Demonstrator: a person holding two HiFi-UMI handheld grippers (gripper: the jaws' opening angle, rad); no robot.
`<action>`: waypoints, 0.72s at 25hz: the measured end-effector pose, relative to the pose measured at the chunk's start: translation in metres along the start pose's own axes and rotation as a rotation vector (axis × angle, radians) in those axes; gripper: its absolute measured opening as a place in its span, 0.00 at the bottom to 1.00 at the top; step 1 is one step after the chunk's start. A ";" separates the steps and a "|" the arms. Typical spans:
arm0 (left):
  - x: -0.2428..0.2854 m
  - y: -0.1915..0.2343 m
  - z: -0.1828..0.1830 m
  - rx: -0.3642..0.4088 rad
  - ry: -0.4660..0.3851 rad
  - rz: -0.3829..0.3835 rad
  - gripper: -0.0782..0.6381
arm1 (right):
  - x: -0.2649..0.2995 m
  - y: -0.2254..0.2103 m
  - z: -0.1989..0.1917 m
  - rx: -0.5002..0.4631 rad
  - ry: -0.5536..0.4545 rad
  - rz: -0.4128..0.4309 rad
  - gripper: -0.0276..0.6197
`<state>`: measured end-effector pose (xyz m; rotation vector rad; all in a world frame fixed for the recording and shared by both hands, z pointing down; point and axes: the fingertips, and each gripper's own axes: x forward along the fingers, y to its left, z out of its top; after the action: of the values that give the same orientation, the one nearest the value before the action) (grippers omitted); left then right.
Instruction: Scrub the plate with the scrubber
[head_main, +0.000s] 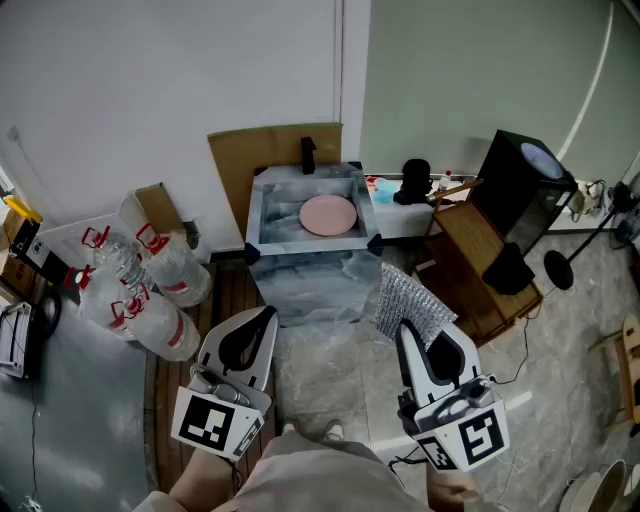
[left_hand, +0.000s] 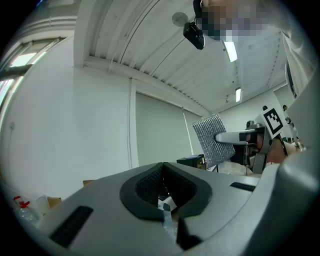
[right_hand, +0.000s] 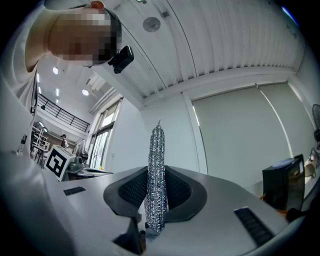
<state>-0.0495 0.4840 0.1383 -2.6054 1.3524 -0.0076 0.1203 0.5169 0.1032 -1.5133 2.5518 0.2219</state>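
- Head view: the plate (head_main: 328, 215) lies flat in the sink (head_main: 310, 262), close to the sink's far-right corner, with raised walls on every side.
- The sink is hemmed in by bottles (head_main: 150, 290) on its left, a wooden stand (head_main: 480, 265) on its right and cardboard (head_main: 270, 150) behind it. Bare floor (head_main: 330, 370) lies open between the sink's near edge and both grippers.
- The left gripper (head_main: 262, 318) and right gripper (head_main: 408, 332) are held well short of the sink, tips towards it. The scrubber (head_main: 405, 300) fans out from the right one, leaning up and left towards the sink's near-right corner.
- Left gripper view: the left gripper (left_hand: 162, 172) has its jaws pressed together on nothing. The scrubber (left_hand: 212, 140) shows off to the right as a flat mesh sheet.
- Right gripper view: the right gripper (right_hand: 156, 195) is clamped on the scrubber (right_hand: 157, 150). It is seen edge-on, with its long axis running straight out past the jaws to a pointed tip.
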 end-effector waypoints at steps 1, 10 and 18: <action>0.001 0.000 -0.001 -0.004 0.004 0.000 0.13 | 0.001 -0.002 -0.002 -0.006 0.007 -0.007 0.20; 0.008 0.000 -0.007 -0.039 0.007 0.025 0.13 | 0.005 -0.015 -0.012 -0.019 0.048 0.001 0.20; 0.027 -0.009 -0.017 -0.044 0.032 0.016 0.13 | 0.005 -0.032 -0.022 0.000 0.075 0.015 0.20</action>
<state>-0.0283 0.4647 0.1541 -2.6406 1.3997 -0.0169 0.1442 0.4927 0.1223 -1.5308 2.6214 0.1708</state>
